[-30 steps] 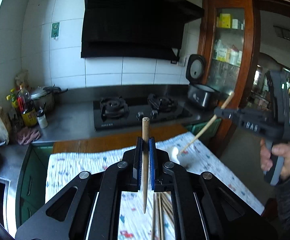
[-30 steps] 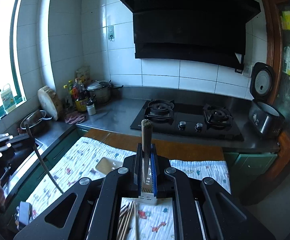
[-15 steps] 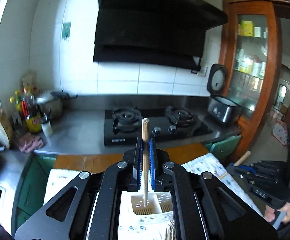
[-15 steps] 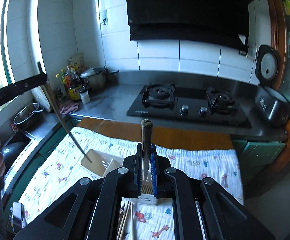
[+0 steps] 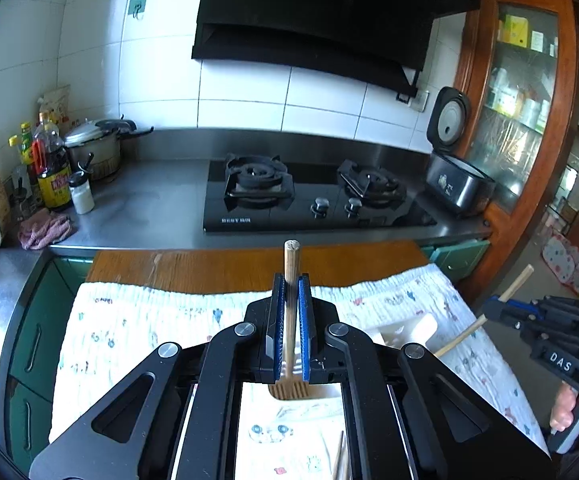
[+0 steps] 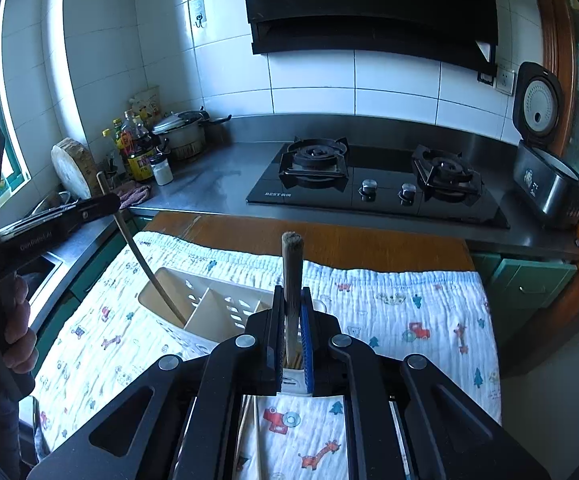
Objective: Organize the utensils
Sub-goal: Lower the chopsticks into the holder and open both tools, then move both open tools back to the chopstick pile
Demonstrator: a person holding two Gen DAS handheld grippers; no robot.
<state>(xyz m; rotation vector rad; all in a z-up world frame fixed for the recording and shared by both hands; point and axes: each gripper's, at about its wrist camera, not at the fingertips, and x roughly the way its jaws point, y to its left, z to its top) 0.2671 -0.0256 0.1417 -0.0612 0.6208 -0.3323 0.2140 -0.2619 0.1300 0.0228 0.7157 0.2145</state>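
In the left wrist view my left gripper (image 5: 291, 284) is shut on a pale wooden chopstick (image 5: 291, 260) that stands upright, its lower end over the chopsticks in the white utensil holder (image 5: 409, 326). Seen from the right wrist, that left chopstick (image 6: 145, 264) slants down into the left compartment of the holder (image 6: 233, 308). My right gripper (image 6: 292, 296) is shut on a darker chopstick (image 6: 292, 256), also upright, over the holder's near end. In the left wrist view the right gripper (image 5: 493, 305) is low at the right, beside the holder.
A patterned cloth (image 6: 409, 304) covers the wooden table; loose chopsticks (image 6: 249, 432) lie on it near me. Behind are a steel counter with a gas hob (image 6: 369, 184), a rice cooker (image 6: 545, 184), bottles (image 6: 137, 152), a pot and a round chopping block (image 6: 71, 166).
Both grippers have come down toward the holder with their chopsticks. The left chopstick's tip, above the cloth before, now sits inside the left compartment.
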